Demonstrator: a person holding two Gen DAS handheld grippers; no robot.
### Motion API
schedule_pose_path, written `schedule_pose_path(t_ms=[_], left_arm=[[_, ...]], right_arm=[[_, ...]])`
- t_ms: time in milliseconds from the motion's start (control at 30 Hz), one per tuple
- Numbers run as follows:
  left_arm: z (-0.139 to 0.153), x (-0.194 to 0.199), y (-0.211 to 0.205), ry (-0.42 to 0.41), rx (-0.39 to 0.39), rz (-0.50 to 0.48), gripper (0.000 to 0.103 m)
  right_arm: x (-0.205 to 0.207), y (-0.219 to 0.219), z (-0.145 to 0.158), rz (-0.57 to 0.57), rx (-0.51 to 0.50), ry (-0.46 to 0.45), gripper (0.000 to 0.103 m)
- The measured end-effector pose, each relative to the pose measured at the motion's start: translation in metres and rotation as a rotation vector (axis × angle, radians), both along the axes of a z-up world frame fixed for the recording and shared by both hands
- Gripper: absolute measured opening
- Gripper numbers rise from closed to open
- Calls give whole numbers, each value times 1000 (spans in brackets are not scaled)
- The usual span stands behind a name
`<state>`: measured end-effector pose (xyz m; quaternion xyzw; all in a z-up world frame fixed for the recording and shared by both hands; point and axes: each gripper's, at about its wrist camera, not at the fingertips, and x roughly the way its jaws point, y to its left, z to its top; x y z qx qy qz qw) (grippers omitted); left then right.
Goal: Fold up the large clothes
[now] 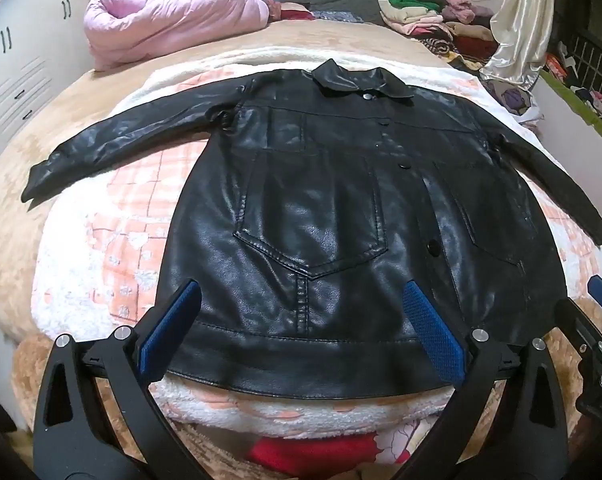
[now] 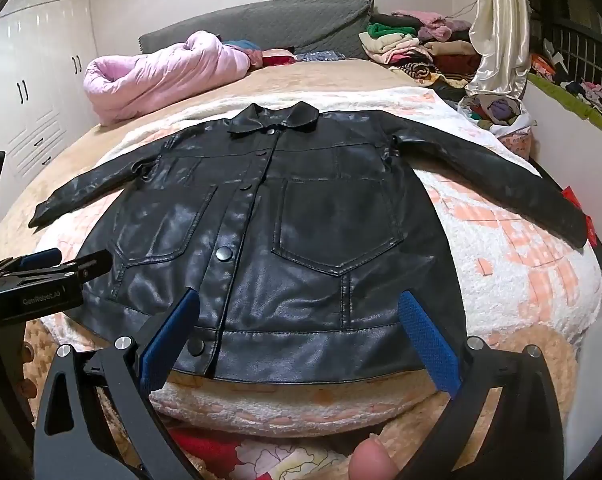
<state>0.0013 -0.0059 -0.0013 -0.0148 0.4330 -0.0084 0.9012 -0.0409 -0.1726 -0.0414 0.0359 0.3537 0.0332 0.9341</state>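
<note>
A black leather jacket [image 1: 321, 208] lies flat and face up on a white and pink fleece blanket [image 1: 101, 240], collar at the far end, both sleeves spread outward. It also shows in the right wrist view [image 2: 285, 232]. My left gripper [image 1: 301, 296] is open, its blue pads over the jacket's left hem, holding nothing. My right gripper [image 2: 297, 304] is open over the jacket's right hem, holding nothing. The right gripper's tip shows at the right edge of the left wrist view [image 1: 597, 312], and the left gripper at the left edge of the right wrist view [image 2: 49, 272].
The blanket covers a tan bed [image 2: 341, 76]. A rolled pink quilt [image 2: 161, 72] lies at the far left. Piles of folded clothes [image 2: 421, 44] and a cream satin cloth [image 2: 497, 36] stand at the far right. White cupboards [image 2: 29, 92] line the left wall.
</note>
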Motion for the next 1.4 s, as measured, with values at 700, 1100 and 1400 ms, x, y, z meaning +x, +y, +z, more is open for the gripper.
schedule_pose_path(t_ms=[700,1100,1400], left_arm=[[1,-1,-1,0,1,1,94],[0,-1,-1,1,-1,2,94],[0,-1,-1,0,-2,0,94]], right_arm=[[1,3,-4,-1,-7,-2,99],[0,4,-4,-1,-8,-2,99],[1,5,-5,0,-13,-2,99]])
